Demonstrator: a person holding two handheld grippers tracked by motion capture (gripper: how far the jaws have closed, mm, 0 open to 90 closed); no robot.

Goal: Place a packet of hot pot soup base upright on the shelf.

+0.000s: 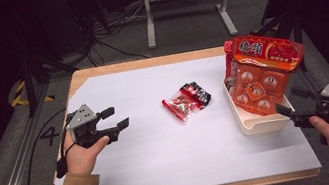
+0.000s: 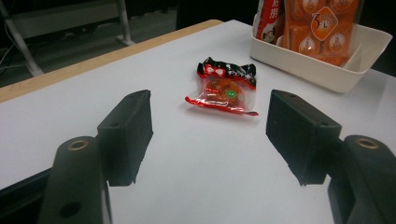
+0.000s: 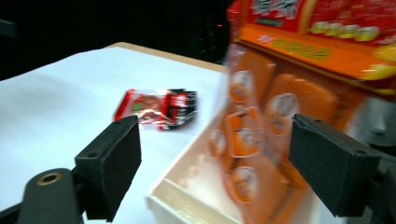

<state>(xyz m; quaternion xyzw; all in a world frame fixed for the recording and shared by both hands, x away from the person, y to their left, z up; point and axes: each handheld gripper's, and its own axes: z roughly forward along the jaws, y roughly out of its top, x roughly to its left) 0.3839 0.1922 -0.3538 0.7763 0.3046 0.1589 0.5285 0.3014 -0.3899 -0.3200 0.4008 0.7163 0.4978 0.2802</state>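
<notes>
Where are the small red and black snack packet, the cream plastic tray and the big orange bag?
small red and black snack packet [image 1: 186, 101], high view, packet's middle.
cream plastic tray [image 1: 259, 125], high view, near wall.
big orange bag [image 1: 257, 84], high view, clear front panel.

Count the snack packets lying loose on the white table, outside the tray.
2: a clear red packet and a black-and-red one, touching, mid-table, left of the tray.

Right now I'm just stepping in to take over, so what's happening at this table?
A person holds a gripper in each hand. The left gripper sits open on the white sheet, aimed at two small snack packets lying mid-table. The right gripper is open beside the cream tray, where a big orange snack bag stands leaning. Neither gripper holds anything.
</notes>
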